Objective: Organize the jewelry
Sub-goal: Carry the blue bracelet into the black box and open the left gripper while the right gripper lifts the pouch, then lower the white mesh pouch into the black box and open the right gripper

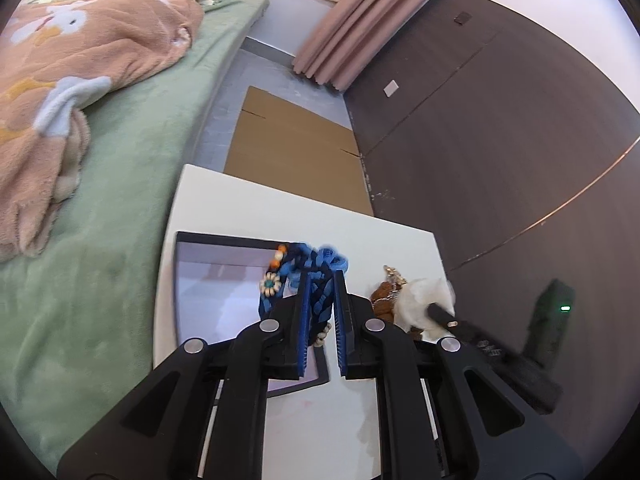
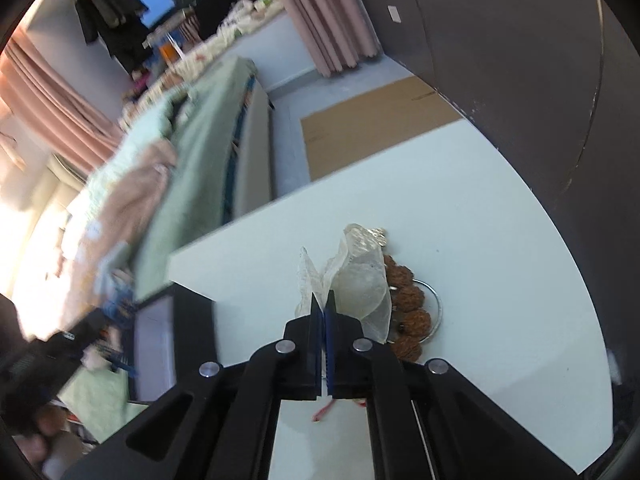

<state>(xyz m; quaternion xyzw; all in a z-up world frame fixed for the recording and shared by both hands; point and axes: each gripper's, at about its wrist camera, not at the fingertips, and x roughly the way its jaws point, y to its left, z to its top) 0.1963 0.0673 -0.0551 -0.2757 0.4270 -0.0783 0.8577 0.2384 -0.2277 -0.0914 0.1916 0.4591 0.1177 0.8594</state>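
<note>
My left gripper (image 1: pixel 320 280) is shut on a blue braided bracelet (image 1: pixel 316 276) with a beaded flower charm (image 1: pixel 270 282). It holds the bracelet over the right side of a dark-rimmed tray (image 1: pixel 192 240) on the white table (image 1: pixel 280 208). My right gripper (image 2: pixel 323 298) is shut on a sheer white organza pouch (image 2: pixel 360 280), lifted above the table (image 2: pixel 500 260). A brown walnut-bead bracelet (image 2: pixel 412 312) and a silver bangle (image 2: pixel 438 304) lie under the pouch. In the left wrist view the pouch (image 1: pixel 420 300) and brown beads (image 1: pixel 384 300) sit right of the tray, with the right gripper blurred.
A green-covered bed (image 1: pixel 120 184) with a pink blanket (image 1: pixel 80 64) lies left of the table. Flattened cardboard (image 1: pixel 296 148) lies on the floor beyond. A dark wall panel (image 1: pixel 500 140) runs along the right. A red string (image 2: pixel 324 412) lies under my right gripper.
</note>
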